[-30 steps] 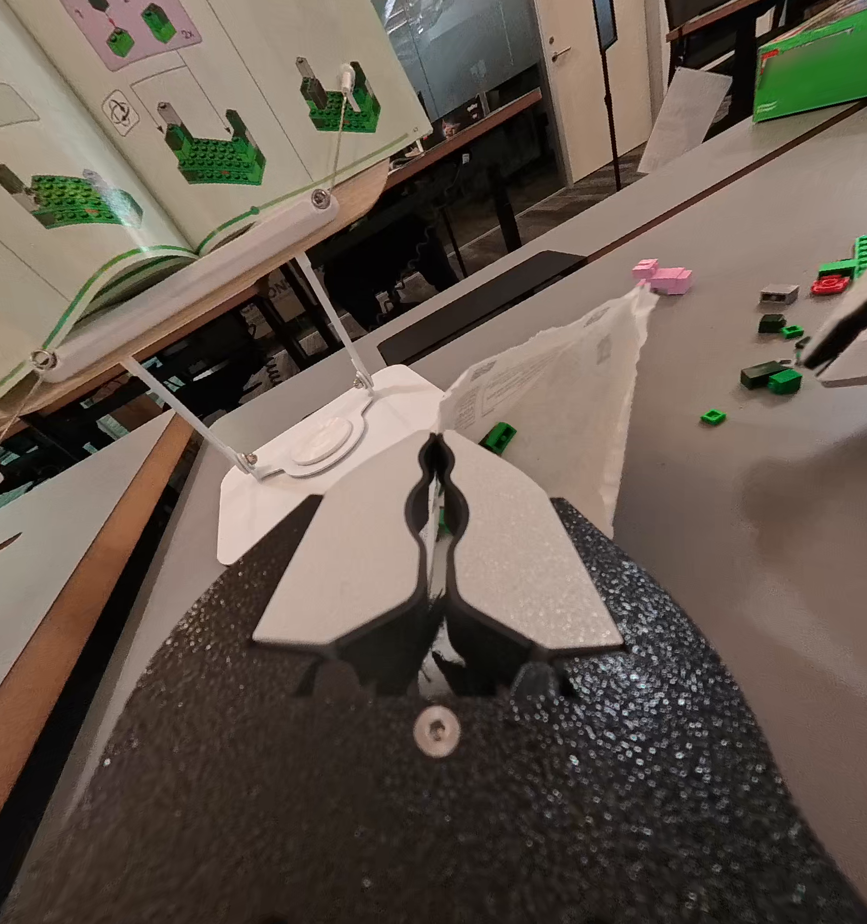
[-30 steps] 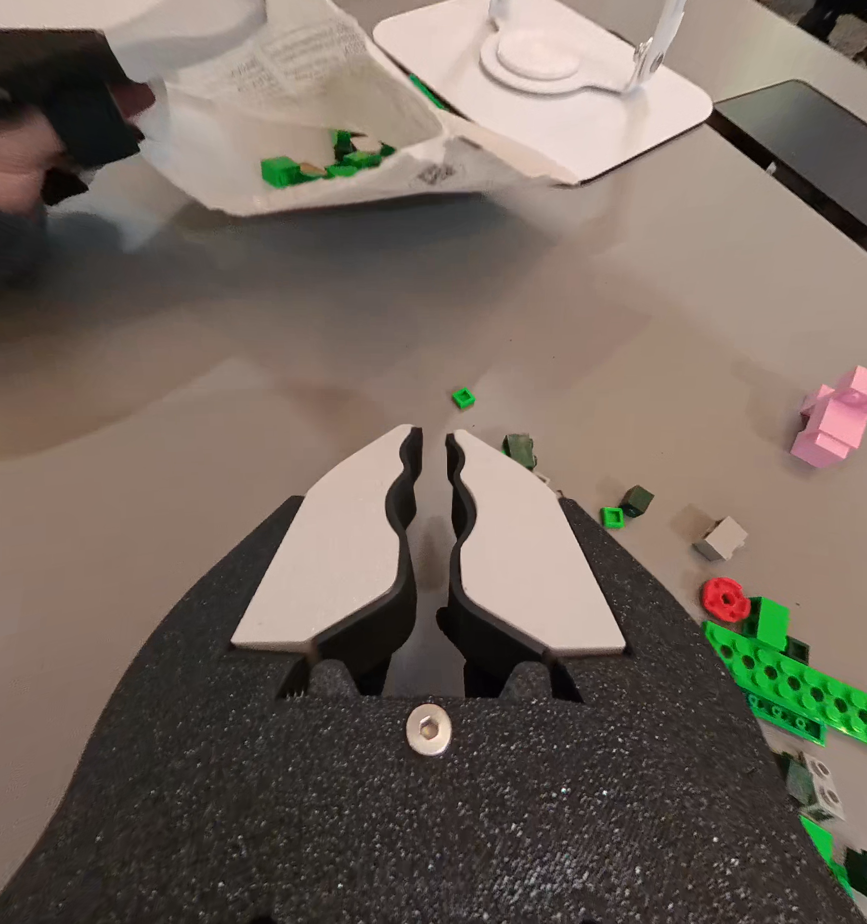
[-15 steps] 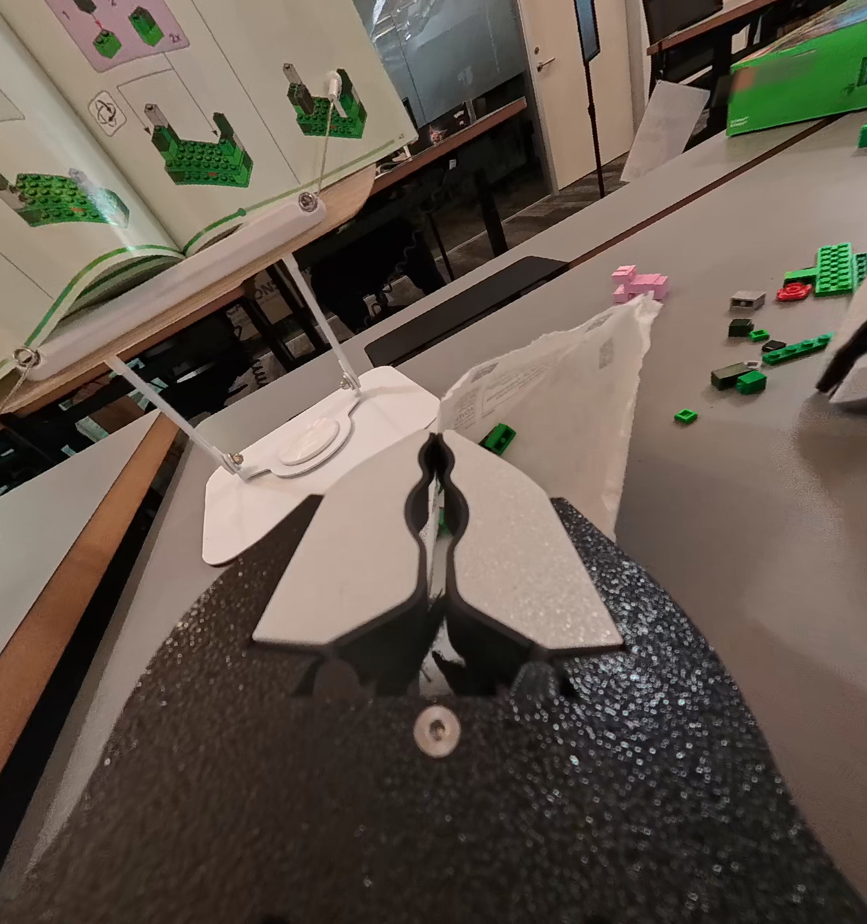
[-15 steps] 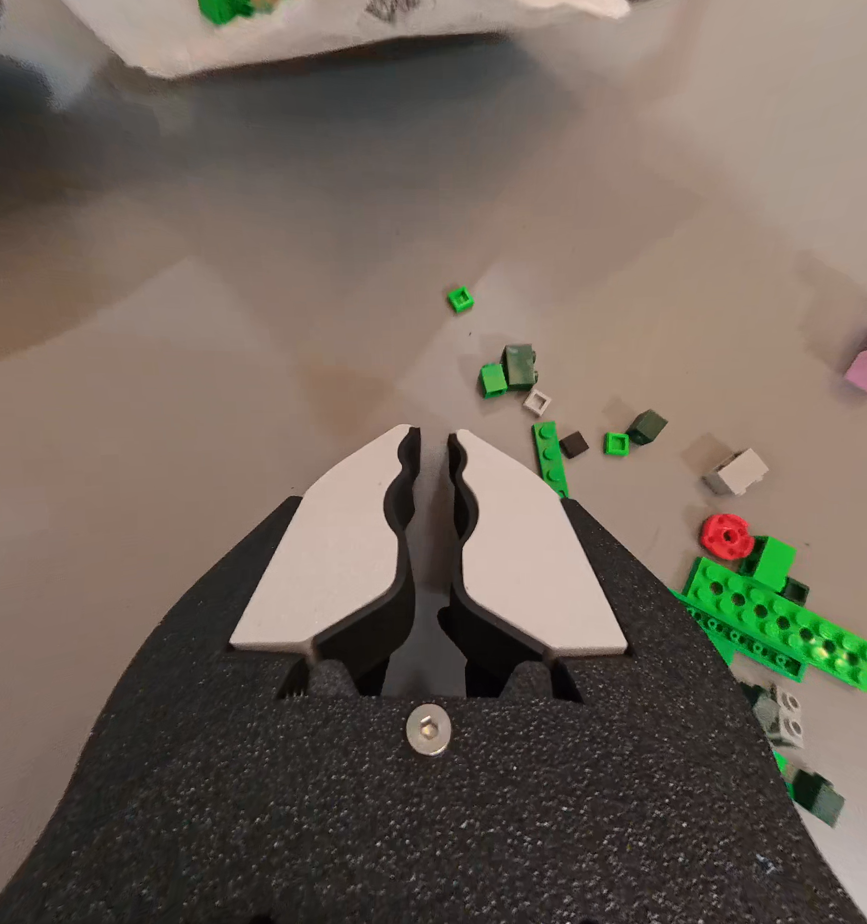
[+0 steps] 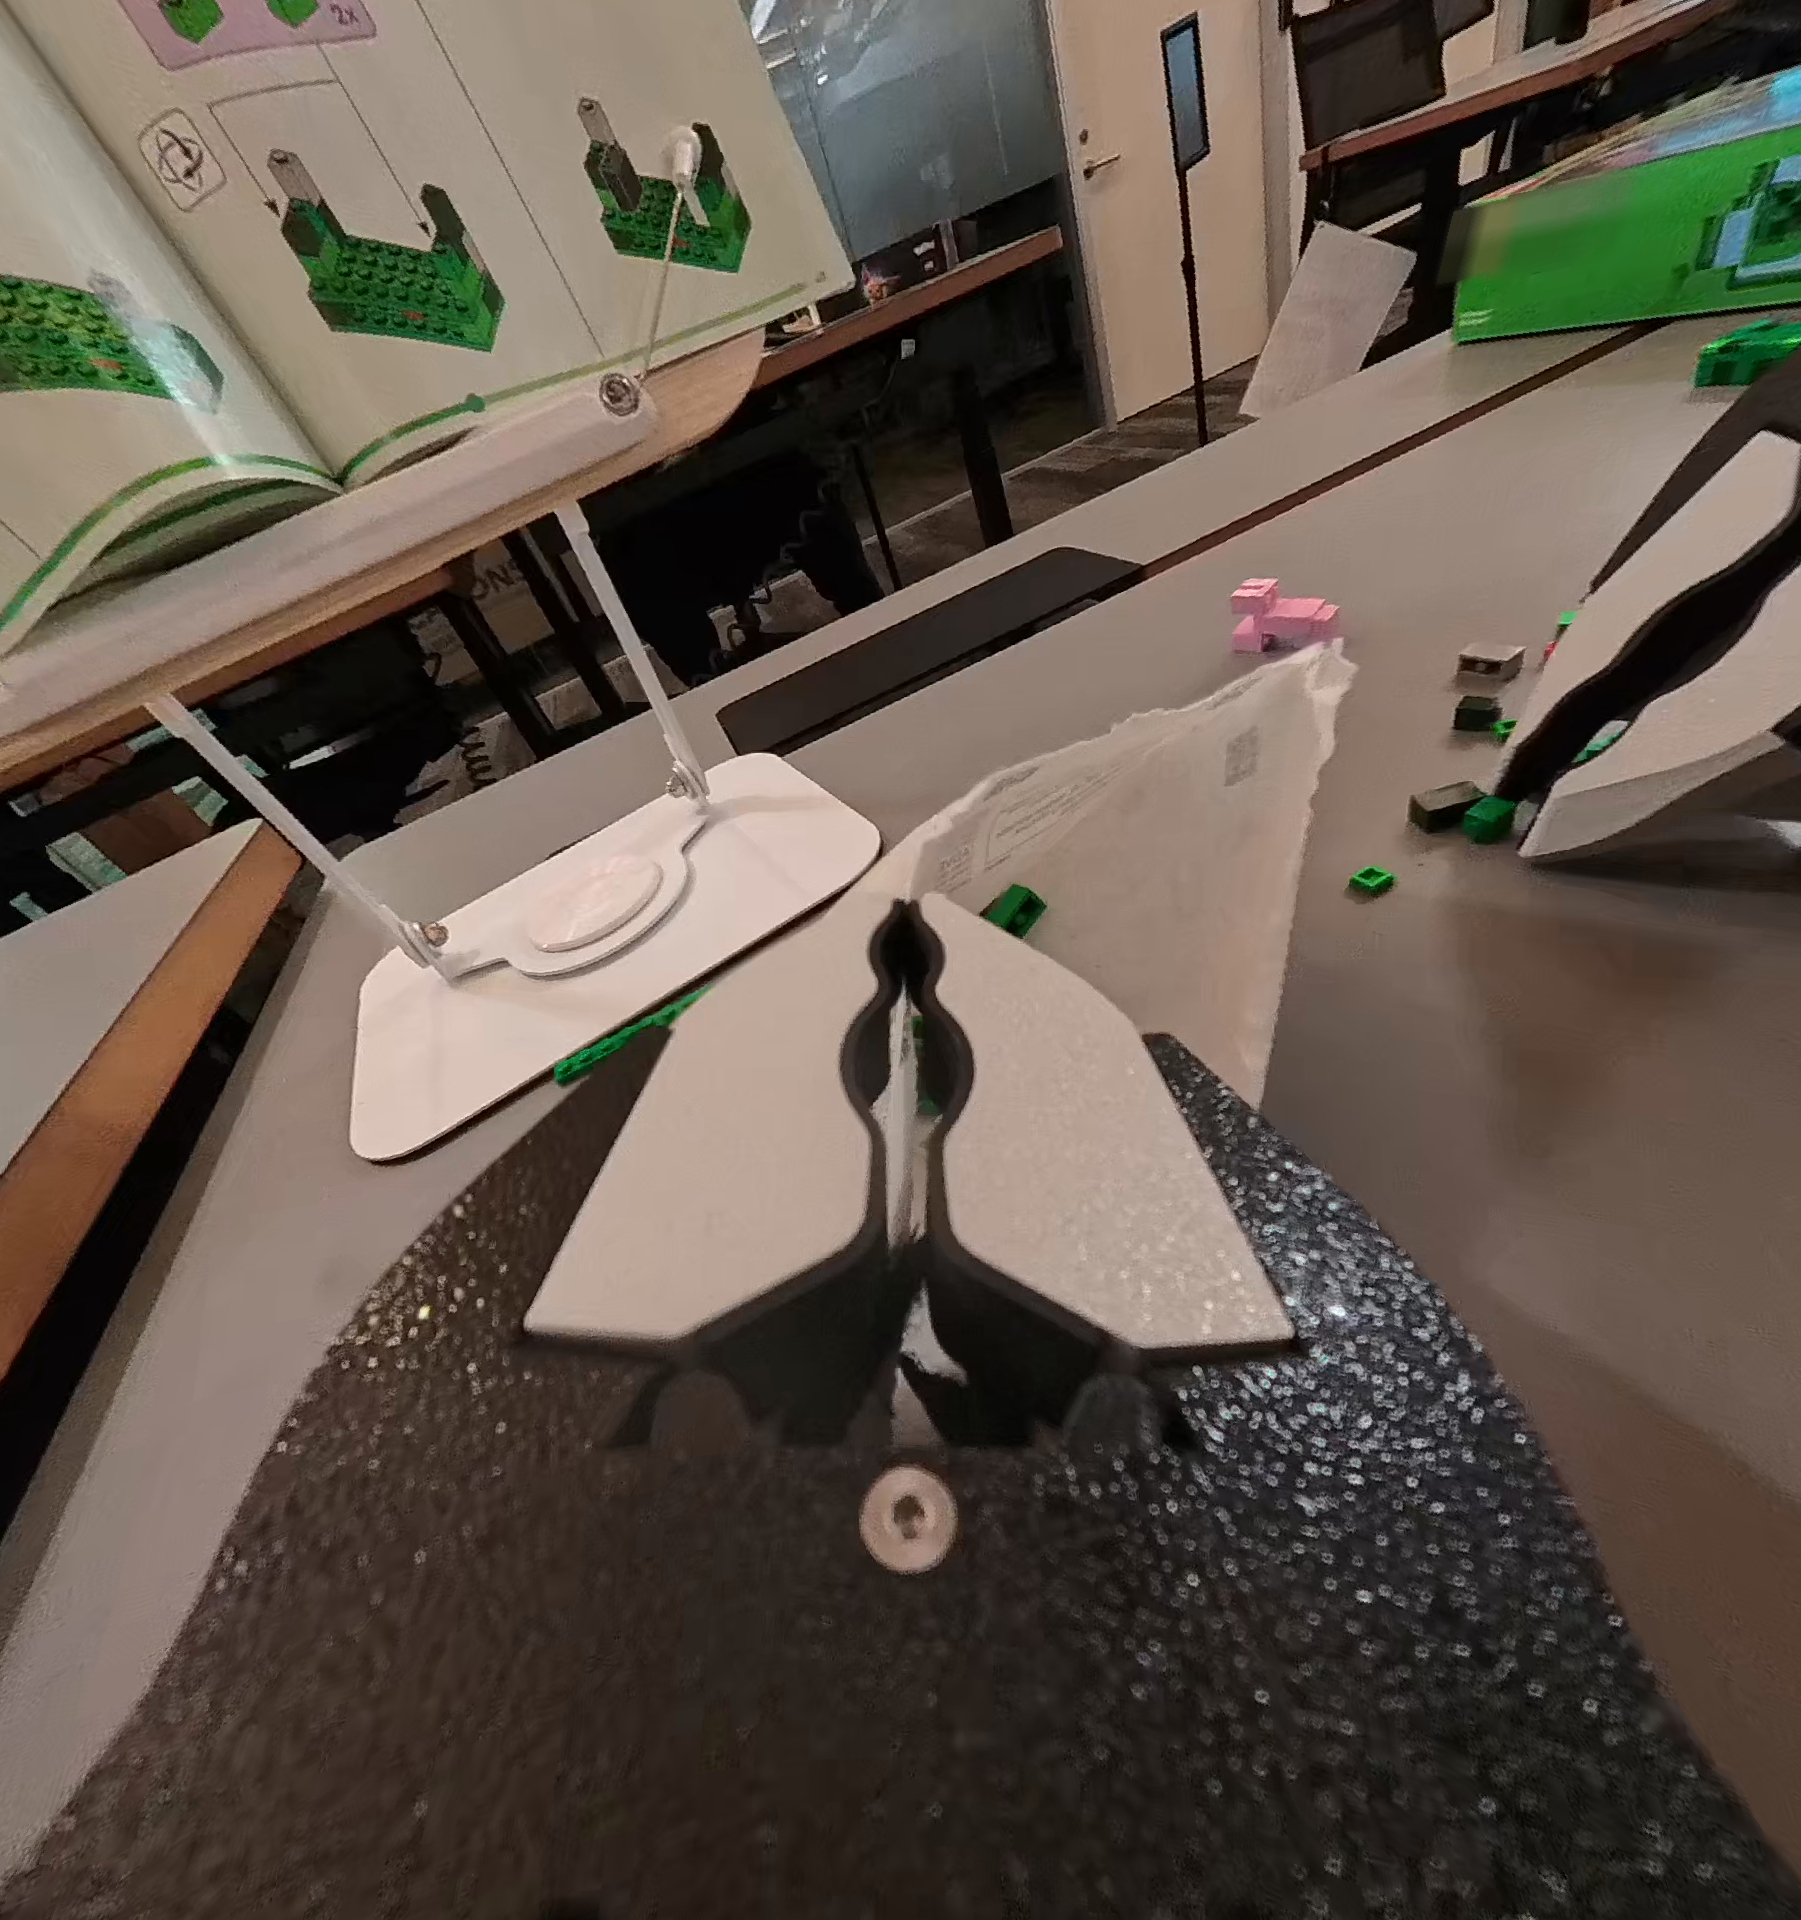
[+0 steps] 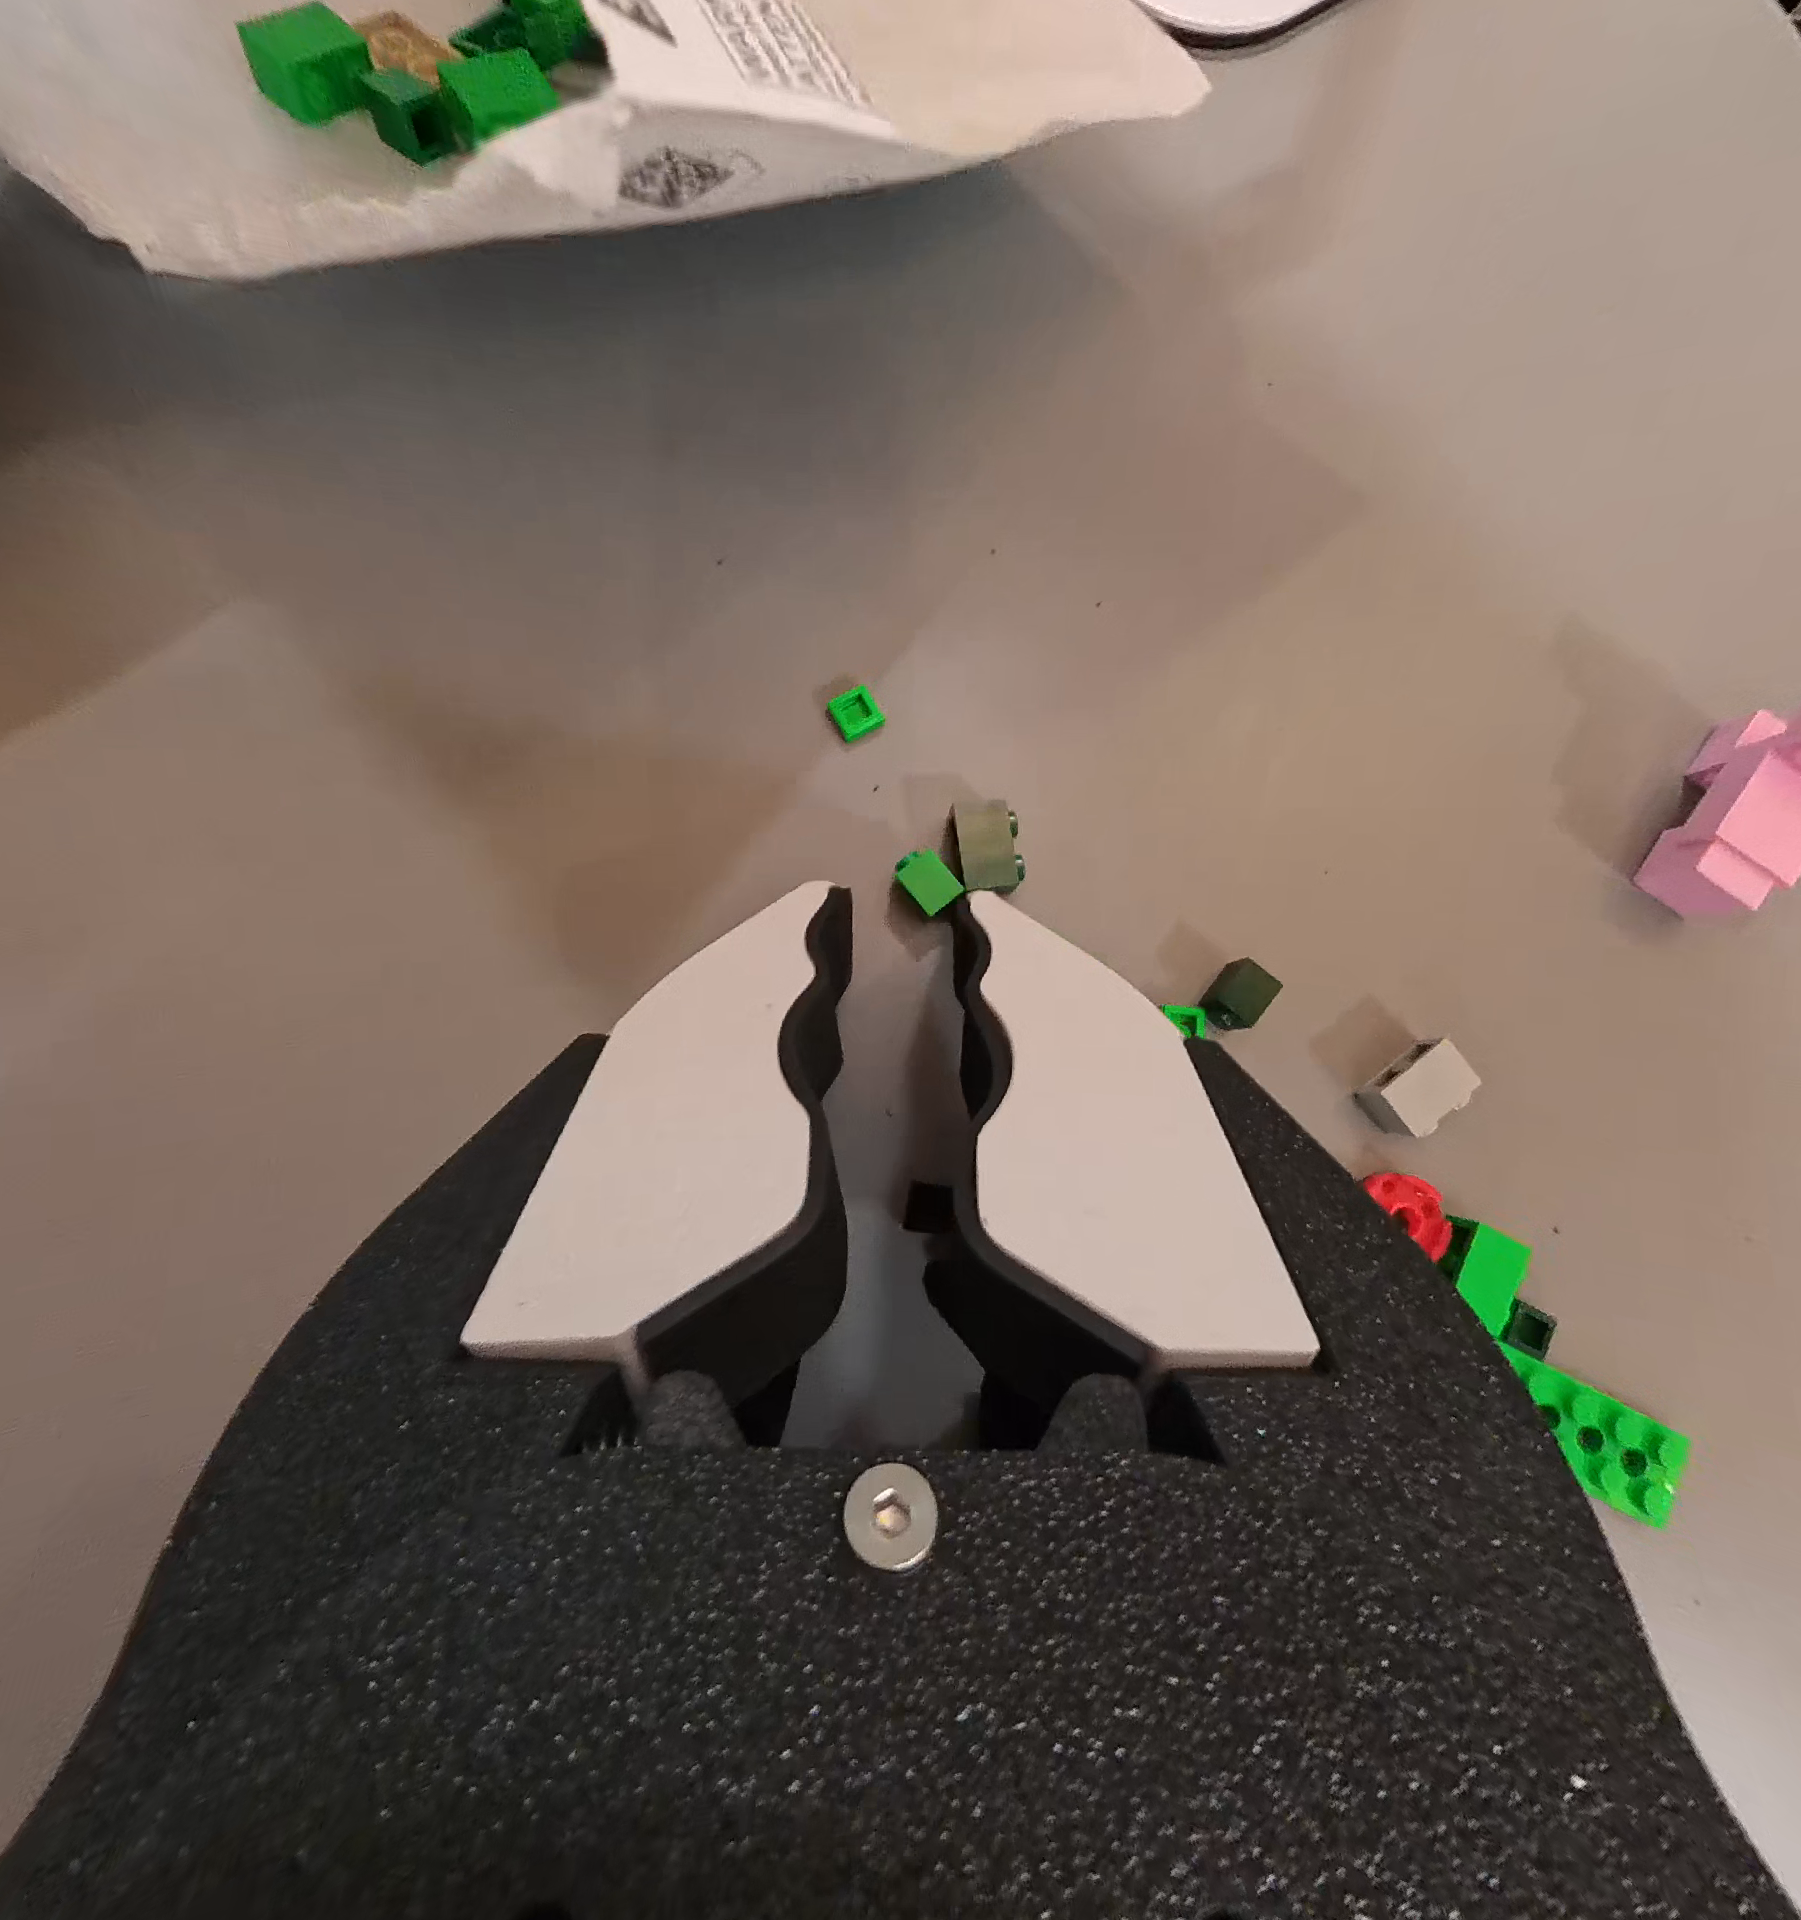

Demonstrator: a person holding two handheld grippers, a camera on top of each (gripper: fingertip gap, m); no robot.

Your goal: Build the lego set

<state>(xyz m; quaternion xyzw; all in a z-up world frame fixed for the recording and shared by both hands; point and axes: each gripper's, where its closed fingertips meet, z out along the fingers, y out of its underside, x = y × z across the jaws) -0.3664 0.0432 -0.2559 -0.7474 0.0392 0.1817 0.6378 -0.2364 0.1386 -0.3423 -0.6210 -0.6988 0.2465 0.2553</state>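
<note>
My left gripper [image 5: 901,914] is shut on the edge of a torn white paper bag [image 5: 1135,831] and holds it up off the grey table. The bag also shows in the right wrist view [image 6: 667,156], with several green bricks [image 6: 408,83] in its mouth. My right gripper [image 6: 901,899] is narrowly open and empty, low over the table. A small bright green brick [image 6: 927,883] lies right at its fingertips, touching a dark green brick [image 6: 989,847]. In the left wrist view the right gripper [image 5: 1519,800] points down at these bricks.
Loose pieces lie right of the right gripper: a green tile [image 6: 854,714], a grey brick [image 6: 1415,1086], a red round piece [image 6: 1410,1210], a green plate [image 6: 1602,1444] and a pink pig [image 6: 1769,821]. An open instruction booklet [image 5: 356,260] rests on a white stand [image 5: 605,935]. A green box [image 5: 1654,239] stands far right. The gap from one gripper's tips to the other's is roughly 20 cm.
My right gripper has come down and forward to the loose bricks, and its jaws have parted a little. My left gripper still holds the bag, in nearly the same place.
</note>
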